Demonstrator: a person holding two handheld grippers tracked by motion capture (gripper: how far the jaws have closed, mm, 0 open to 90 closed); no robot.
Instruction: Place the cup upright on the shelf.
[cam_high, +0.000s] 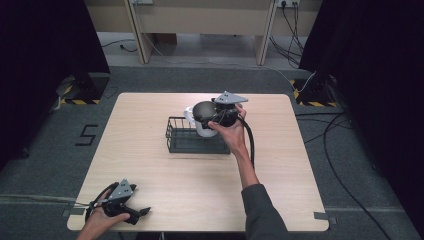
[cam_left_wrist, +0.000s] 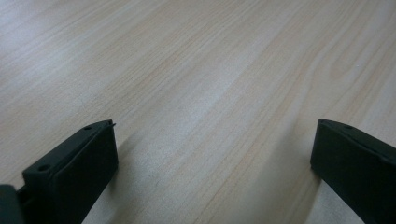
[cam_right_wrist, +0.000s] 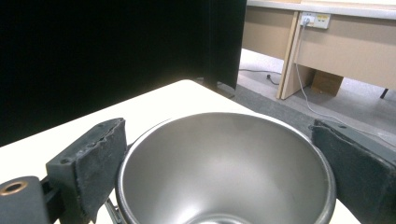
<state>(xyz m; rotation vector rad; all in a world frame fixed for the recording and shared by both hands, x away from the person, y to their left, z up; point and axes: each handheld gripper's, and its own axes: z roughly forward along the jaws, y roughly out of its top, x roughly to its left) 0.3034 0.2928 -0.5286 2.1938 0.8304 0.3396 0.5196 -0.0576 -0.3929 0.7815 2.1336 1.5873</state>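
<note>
The left hand-held gripper (cam_high: 142, 212) is resting released on the surface (cam_high: 200, 175); the right hand-held gripper (cam_high: 212, 116) is straddling the steel bowl (cam_right_wrist: 224, 168) over the wire basket (cam_high: 192, 137), and whether it is clamping I cannot tell, so the bowl may slip.

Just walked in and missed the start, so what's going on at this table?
A person works two hand-held tools at a wooden table. The right tool is out over a black wire basket in the middle of the table, its jaws set on either side of a metal bowl; whether they press its rim I cannot tell. A white object sits beside the bowl. The left tool rests open near the table's near left corner, holding nothing.
</note>
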